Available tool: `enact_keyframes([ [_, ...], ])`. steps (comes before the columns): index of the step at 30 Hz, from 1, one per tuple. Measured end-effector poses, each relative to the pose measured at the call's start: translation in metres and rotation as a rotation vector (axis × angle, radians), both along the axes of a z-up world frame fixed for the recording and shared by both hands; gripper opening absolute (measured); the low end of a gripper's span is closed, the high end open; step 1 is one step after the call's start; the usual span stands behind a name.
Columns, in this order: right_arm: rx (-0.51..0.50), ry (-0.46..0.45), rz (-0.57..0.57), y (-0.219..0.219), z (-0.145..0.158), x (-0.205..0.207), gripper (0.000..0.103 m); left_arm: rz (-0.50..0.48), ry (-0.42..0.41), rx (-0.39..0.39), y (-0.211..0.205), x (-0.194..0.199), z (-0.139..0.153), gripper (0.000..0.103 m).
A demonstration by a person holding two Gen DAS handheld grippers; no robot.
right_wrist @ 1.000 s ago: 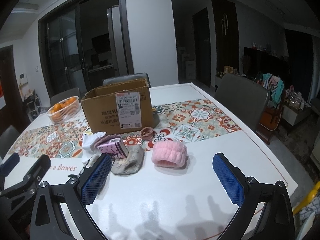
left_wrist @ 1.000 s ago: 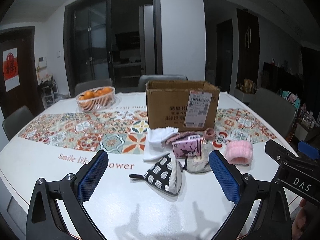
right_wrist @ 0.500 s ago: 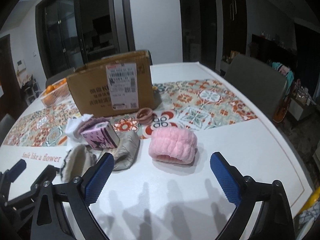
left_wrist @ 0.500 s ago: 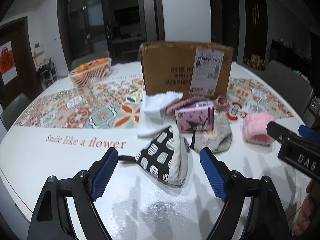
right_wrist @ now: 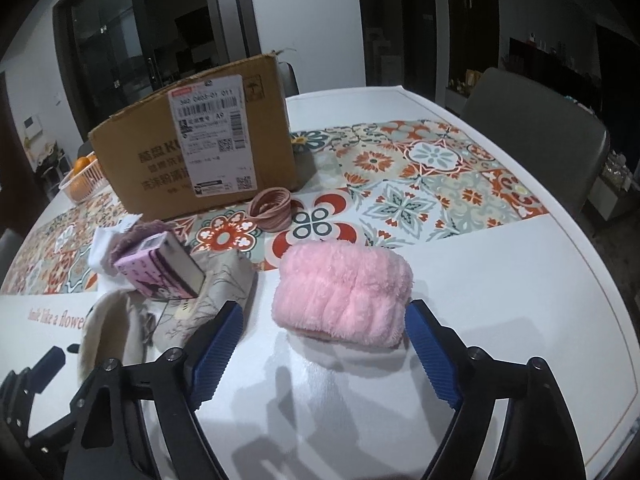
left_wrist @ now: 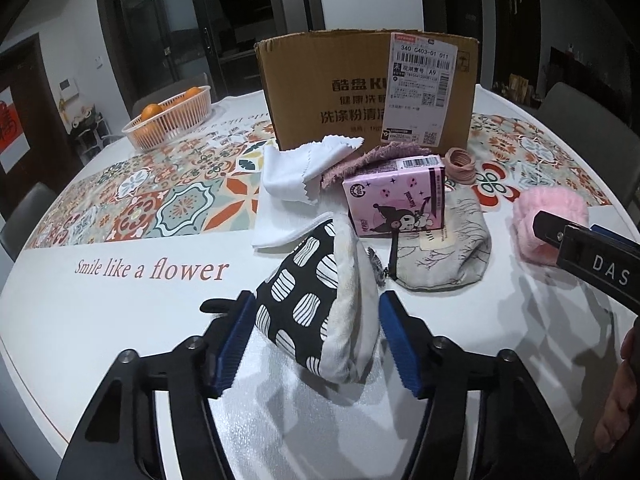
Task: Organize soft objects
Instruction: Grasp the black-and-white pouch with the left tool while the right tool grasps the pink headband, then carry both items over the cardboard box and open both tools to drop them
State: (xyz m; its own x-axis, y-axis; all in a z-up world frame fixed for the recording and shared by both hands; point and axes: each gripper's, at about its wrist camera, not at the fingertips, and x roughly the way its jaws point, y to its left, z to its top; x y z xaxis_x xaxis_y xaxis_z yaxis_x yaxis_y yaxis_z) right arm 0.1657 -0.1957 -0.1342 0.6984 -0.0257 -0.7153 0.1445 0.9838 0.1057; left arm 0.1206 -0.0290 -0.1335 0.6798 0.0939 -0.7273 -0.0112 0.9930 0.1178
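A black-and-white patterned pouch [left_wrist: 316, 300] lies on the white table, and my left gripper [left_wrist: 318, 340] is open with its blue pads on either side of it, close to its flanks. A fluffy pink headband [right_wrist: 344, 288] lies in front of my right gripper [right_wrist: 326, 354], which is open and straddles its near edge. Behind them lie a grey fabric pouch [left_wrist: 440, 256], a pink tissue pack [left_wrist: 396, 200], a white cloth [left_wrist: 296, 176], a mauve cloth [left_wrist: 372, 158] and pink hair ties [right_wrist: 270, 208]. An open cardboard box [left_wrist: 368, 88] stands behind them.
A basket of oranges [left_wrist: 170, 118] stands at the far left of the patterned table runner [left_wrist: 160, 204]. Grey chairs [right_wrist: 536, 136] stand around the table. The right gripper's body [left_wrist: 592, 264] shows at the right edge of the left wrist view.
Both grippers have moved forward and down toward the table. The left one now straddles the patterned pouch and has narrowed; the right one has closed in on the pink headband.
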Motion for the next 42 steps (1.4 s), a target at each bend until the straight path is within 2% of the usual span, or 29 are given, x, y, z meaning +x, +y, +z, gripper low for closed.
enact_keyframes([
  [5,-0.013,0.020,-0.008,0.000,-0.007,0.008,0.068,0.016,0.022,-0.024,0.005,0.008,-0.005,0.038],
  [8,-0.022,0.020,-0.007,0.000,-0.007,0.009,0.058,0.021,0.017,-0.050,0.008,0.008,-0.005,0.036],
  [13,-0.034,0.022,-0.002,0.004,-0.007,0.007,0.035,-0.004,0.017,-0.066,0.010,0.008,-0.003,0.030],
  [16,-0.041,0.012,-0.003,0.006,-0.005,0.002,0.028,-0.019,-0.005,-0.073,0.012,0.004,0.001,0.024],
  [24,-0.027,-0.019,0.011,0.016,0.007,-0.016,0.024,-0.035,-0.081,-0.107,0.022,-0.010,0.018,0.013],
  [32,-0.012,-0.067,0.027,0.026,0.030,-0.032,0.024,-0.059,-0.186,-0.132,0.028,-0.024,0.045,0.013],
  [42,-0.003,-0.174,0.064,0.043,0.065,-0.045,0.024,-0.101,-0.306,-0.176,0.038,-0.026,0.079,0.013],
])
